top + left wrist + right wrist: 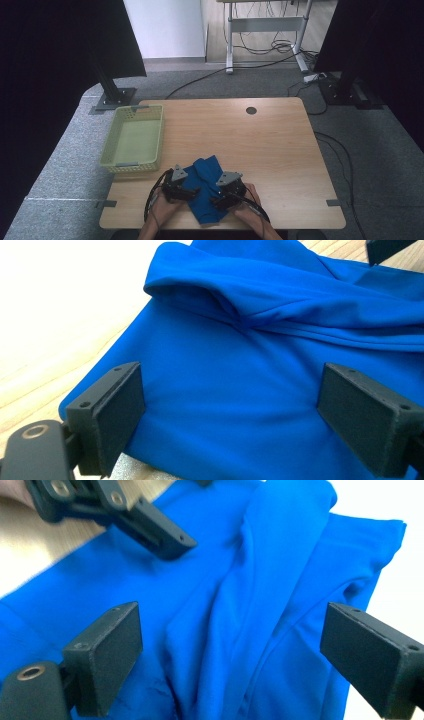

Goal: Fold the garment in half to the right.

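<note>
Two released tools over a blue cloth at the near edge of the counter

The blue cloth [205, 187] lies crumpled on the counter [260, 145], near its front edge, to the right of the green basket [134, 139]. The left tool [191, 191] and the right tool [214, 199] sit at its two sides, both with jaws standing wide, not pinching; in each gripper view the fabric lies between the jaws, untouched by the pads
</note>
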`<act>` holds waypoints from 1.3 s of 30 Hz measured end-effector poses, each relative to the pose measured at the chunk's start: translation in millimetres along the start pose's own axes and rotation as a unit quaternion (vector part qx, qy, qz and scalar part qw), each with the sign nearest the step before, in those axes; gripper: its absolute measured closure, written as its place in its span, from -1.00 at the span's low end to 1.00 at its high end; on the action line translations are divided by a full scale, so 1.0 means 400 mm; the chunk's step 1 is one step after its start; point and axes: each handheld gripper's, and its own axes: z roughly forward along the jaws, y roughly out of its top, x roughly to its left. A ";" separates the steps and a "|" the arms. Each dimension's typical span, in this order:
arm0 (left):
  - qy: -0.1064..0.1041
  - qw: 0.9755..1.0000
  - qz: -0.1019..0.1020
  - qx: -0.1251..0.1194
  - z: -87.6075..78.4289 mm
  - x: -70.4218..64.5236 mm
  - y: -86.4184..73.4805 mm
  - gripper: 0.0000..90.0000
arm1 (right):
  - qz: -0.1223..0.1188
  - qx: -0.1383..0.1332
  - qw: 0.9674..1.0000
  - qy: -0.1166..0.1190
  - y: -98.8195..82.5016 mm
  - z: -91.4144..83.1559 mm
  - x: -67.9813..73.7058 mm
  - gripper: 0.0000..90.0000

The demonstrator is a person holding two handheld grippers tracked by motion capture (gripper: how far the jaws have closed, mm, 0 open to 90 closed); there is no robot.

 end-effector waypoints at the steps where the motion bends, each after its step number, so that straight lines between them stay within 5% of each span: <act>1: 0.000 1.000 0.000 0.000 0.000 0.000 0.000 -0.74 | -0.005 0.009 1.000 -0.010 -0.005 0.005 -0.001 -0.78; 11: 0.000 1.000 -0.001 0.000 0.000 0.000 0.000 -0.74 | 0.035 0.006 0.998 -0.055 -0.051 -0.046 -0.071 -0.75; 22: 0.002 1.000 -0.002 0.000 0.000 -0.001 0.000 -0.73 | 0.061 0.007 0.995 -0.080 -0.083 -0.106 -0.121 -0.74; 32: 0.002 1.000 -0.003 0.000 0.000 -0.001 0.000 -0.74 | 0.058 -0.015 0.995 -0.086 -0.050 -0.128 -0.117 -0.74; 39: 0.002 1.000 -0.003 0.000 0.000 -0.001 0.000 -0.73 | 0.050 -0.020 0.997 -0.059 -0.021 -0.090 -0.107 -0.75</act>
